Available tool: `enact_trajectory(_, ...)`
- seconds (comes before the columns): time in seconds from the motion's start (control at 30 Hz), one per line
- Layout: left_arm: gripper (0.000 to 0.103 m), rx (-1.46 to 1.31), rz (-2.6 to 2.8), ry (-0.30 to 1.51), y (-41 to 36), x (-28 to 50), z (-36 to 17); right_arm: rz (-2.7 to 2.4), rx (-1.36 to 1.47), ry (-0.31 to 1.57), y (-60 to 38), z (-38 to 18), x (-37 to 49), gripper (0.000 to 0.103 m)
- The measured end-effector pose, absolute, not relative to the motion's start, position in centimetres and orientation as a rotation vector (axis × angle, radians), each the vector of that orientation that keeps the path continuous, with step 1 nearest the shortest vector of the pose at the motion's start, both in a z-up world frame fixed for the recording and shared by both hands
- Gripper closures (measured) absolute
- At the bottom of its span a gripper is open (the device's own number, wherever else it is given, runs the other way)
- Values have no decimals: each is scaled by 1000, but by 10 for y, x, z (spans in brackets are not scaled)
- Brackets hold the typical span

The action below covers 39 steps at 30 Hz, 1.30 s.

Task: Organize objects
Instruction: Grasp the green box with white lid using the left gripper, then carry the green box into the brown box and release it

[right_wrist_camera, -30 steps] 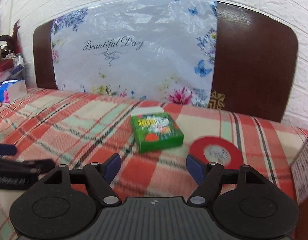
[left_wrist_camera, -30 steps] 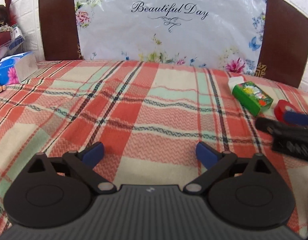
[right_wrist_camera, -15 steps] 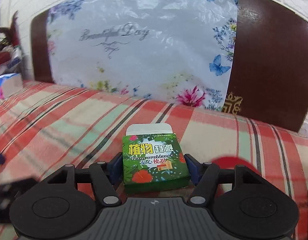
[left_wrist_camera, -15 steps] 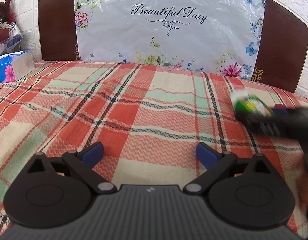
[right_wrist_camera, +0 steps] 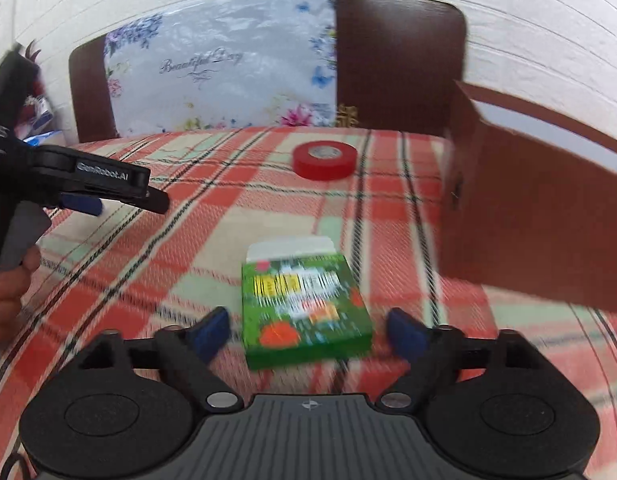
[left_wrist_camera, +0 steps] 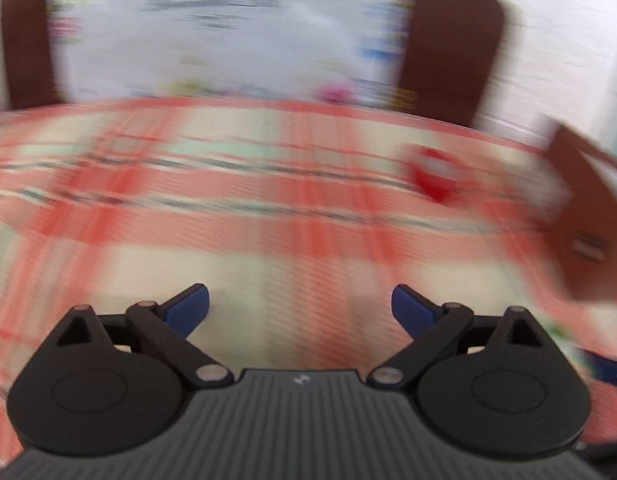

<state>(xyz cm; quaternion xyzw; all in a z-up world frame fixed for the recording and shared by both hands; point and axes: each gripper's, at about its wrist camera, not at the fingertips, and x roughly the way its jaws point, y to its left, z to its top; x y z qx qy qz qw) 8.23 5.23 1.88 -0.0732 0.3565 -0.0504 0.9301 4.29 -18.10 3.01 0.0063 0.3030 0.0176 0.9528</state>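
One green box (right_wrist_camera: 304, 308) lies between the right gripper's (right_wrist_camera: 308, 330) spread fingers; one tape roll (right_wrist_camera: 324, 159) beyond.

My left gripper (left_wrist_camera: 300, 306) and right gripper (right_wrist_camera: 306, 330) look the same: ribbed dark grey body, matte black round housings, silver pivot screws, blue finger pads (right_wrist_camera: 210, 332). The left's side says "GenRobot.AI" in white. Bare skin on my left hand (right_wrist_camera: 8, 292).

A red plaid blanket (right_wrist_camera: 268, 208) is spread over the bed. A dark wooden headboard (right_wrist_camera: 400, 60) is draped with a floral plastic sheet (right_wrist_camera: 220, 76) at its far edge.
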Motion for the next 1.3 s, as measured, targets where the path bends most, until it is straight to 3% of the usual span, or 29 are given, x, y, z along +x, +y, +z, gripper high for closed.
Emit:
enact_trajectory(0.23,5,-181,-307,852,-21,60,29,46,-3,616,-180,28,40,15)
enact_trajectory(0.3,14,-197,-305,921,-28,63,18,53,-3,614,-179,27,41,17)
enact_trajectory(0.33,14,-190,-299,933,-31,63,13,61,3,611,-180,27,41,26)
enact_trajectory(0.37,14,-157,-292,911,-37,58,14,68,5,606,-181,28,40,43)
enact_trajectory(0.43,24,-144,-320,896,-42,57,15,76,10,597,-184,28,38,43)
enact_trajectory(0.47,43,-177,-358,901,-42,59,18,79,18,592,-186,28,38,44)
enact_trajectory(0.5,52,-215,-397,912,-42,60,21,84,30,585,-187,29,37,45)
enact_trajectory(0.87,52,-45,-561,648,-127,68,116,-117,1,208,-237,87,10,45)
enact_trajectory(1.2,49,86,-683,639,-242,124,108,-326,78,224,-349,94,54,45)
enact_trajectory(1.3,45,145,-631,648,-263,139,96,-366,79,246,-374,90,76,39)
